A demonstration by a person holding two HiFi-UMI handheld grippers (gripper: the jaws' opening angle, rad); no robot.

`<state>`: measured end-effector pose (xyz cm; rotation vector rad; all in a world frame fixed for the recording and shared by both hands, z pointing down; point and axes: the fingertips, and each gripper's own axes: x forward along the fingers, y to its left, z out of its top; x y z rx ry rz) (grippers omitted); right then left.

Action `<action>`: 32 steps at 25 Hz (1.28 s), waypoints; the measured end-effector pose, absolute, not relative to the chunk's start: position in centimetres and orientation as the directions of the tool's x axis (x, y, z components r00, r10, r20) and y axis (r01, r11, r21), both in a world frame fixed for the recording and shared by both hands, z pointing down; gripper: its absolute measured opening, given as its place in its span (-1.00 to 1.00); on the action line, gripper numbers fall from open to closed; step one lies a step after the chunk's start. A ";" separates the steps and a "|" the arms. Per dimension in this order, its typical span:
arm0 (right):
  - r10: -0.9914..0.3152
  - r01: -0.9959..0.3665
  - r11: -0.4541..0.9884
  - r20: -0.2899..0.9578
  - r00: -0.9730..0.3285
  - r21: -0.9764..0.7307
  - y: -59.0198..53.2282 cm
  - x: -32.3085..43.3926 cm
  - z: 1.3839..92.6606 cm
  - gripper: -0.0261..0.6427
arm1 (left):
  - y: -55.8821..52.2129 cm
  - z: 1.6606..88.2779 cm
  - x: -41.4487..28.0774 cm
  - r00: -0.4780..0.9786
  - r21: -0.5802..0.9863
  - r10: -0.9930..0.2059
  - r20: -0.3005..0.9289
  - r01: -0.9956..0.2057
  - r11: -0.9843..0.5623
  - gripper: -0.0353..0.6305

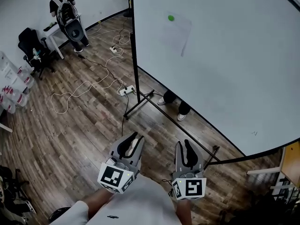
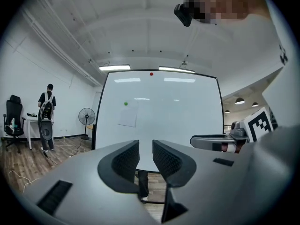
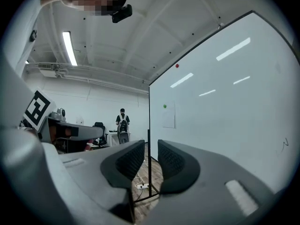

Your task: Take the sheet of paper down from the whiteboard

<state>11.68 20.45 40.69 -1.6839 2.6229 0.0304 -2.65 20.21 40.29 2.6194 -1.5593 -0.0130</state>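
I hold both claws level and facing the whiteboard (image 1: 225, 69), well apart from its face, because the target is not yet within reach. The sheet of paper (image 1: 177, 34) hangs flat on the whiteboard's upper left area, pinned at its top corner by a green magnet (image 1: 170, 18); the magnet appears to be the only fixing, so I judge that the sheet must be freed there or slid out from under it. A red magnet (image 2: 151, 73) sits at the whiteboard's top edge and carries nothing. The left claw (image 1: 136, 138) stands narrowly parted with nothing between its pads. The right claw (image 1: 184, 144) is likewise narrowly parted and empty. Both are therefore ready to pinch a thin edge. No readable text shows on the sheet or the whiteboard; a small pen mark (image 1: 254, 133) near the whiteboard's lower right is illegible. Each marker cube (image 1: 117, 177) bears only black-and-white square patterns.
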 end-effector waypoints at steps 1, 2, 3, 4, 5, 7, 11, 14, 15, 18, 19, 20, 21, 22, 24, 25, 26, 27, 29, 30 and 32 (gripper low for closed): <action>-0.910 -0.910 0.414 -0.027 -0.414 0.006 19.3 11.4 40.6 -0.67 | 19.0 40.2 -3.0 0.478 0.090 -0.877 0.038 -0.876 -0.474 -0.68; -0.912 -0.912 0.410 -0.025 -0.410 0.009 18.1 11.2 40.6 -0.67 | 17.8 40.2 -3.2 0.481 0.094 -0.876 0.036 -0.874 -0.476 -0.67; -0.915 -0.915 0.404 -0.023 -0.404 0.011 16.8 11.0 40.4 -0.67 | 16.4 40.1 -3.5 0.486 0.096 -0.873 0.035 -0.871 -0.481 -0.67; -0.918 -0.918 0.396 -0.022 -0.396 0.012 15.4 10.9 40.3 -0.67 | 14.9 40.1 -3.7 0.493 0.098 -0.870 0.034 -0.868 -0.488 -0.66; -0.921 -0.922 0.388 -0.022 -0.388 0.012 13.9 10.7 40.1 -0.67 | 13.3 40.0 -3.9 0.500 0.100 -0.866 0.034 -0.863 -0.495 -0.66; -0.929 -0.929 0.369 -0.025 -0.369 0.010 11.1 10.4 39.8 -0.67 | 10.1 39.9 -4.4 0.513 0.101 -0.858 0.035 -0.856 -0.507 -0.66; -0.945 -0.945 0.327 -0.022 -0.327 0.018 5.2 9.8 38.9 -0.67 | 3.4 39.1 -5.3 0.543 0.113 -0.839 0.027 -0.836 -0.537 -0.65; -0.956 -0.956 0.292 -0.024 -0.292 0.018 1.2 8.8 38.0 -0.67 | -1.0 37.8 -6.3 0.568 0.114 -0.822 0.019 -0.818 -0.563 -0.64; -0.959 -0.960 0.280 -0.025 -0.281 0.019 -0.1 8.5 37.7 -0.67 | -2.5 37.3 -6.6 0.575 0.112 -0.818 0.010 -0.813 -0.571 -0.63; -0.968 -0.969 0.248 -0.032 -0.248 0.023 -3.9 7.9 37.2 -0.67 | -6.5 36.3 -7.1 0.600 0.111 -0.800 -0.011 -0.794 -0.597 -0.61; -0.971 -0.971 0.237 -0.034 -0.238 0.022 -5.1 7.7 37.2 -0.67 | -7.7 36.1 -7.1 0.609 0.111 -0.793 -0.011 -0.787 -0.606 -0.60; -0.973 -0.974 0.227 -0.035 -0.228 0.021 -6.1 7.6 37.2 -0.65 | -8.7 36.0 -7.1 0.618 0.112 -0.786 -0.007 -0.781 -0.614 -0.59; -0.975 -0.976 0.218 -0.036 -0.218 0.019 -7.0 7.5 37.2 -0.64 | -9.6 35.9 -7.2 0.626 0.112 -0.780 -0.003 -0.775 -0.622 -0.59; -0.977 -0.978 0.209 -0.038 -0.209 0.019 -7.8 7.4 37.1 -0.64 | -10.5 35.7 -7.2 0.634 0.108 -0.774 -0.006 -0.769 -0.630 -0.58; -0.981 -0.981 0.190 -0.039 -0.191 0.021 -9.3 7.2 36.8 -0.64 | -12.0 35.3 -7.1 0.650 0.110 -0.760 -0.004 -0.755 -0.646 -0.58; -0.982 -0.983 0.184 -0.040 -0.184 0.022 -10.0 7.2 36.6 -0.64 | -12.6 35.3 -7.1 0.657 0.115 -0.754 0.004 -0.749 -0.653 -0.58; -0.983 -0.984 0.179 -0.040 -0.180 0.024 -10.6 7.2 36.5 -0.64 | -13.2 35.1 -6.9 0.663 0.113 -0.749 0.000 -0.744 -0.658 -0.57; -0.983 -0.984 0.176 -0.040 -0.177 0.027 -11.2 7.2 36.4 -0.64 | -13.8 34.9 -6.8 0.666 0.106 -0.746 -0.014 -0.741 -0.663 -0.57; -0.984 -0.985 0.171 -0.039 -0.172 0.030 -12.1 7.6 36.3 -0.64 | -14.7 34.6 -6.4 0.669 0.095 -0.743 -0.032 -0.738 -0.668 -0.57; -0.985 -0.985 0.169 -0.038 -0.170 0.030 -12.5 7.9 36.2 -0.64 | -15.1 34.5 -6.1 0.669 0.092 -0.742 -0.033 -0.737 -0.669 -0.57; -0.985 -0.986 0.167 -0.036 -0.168 0.027 -13.3 8.5 35.9 -0.64 | -15.8 34.2 -5.4 0.669 0.086 -0.743 -0.030 -0.739 -0.669 -0.57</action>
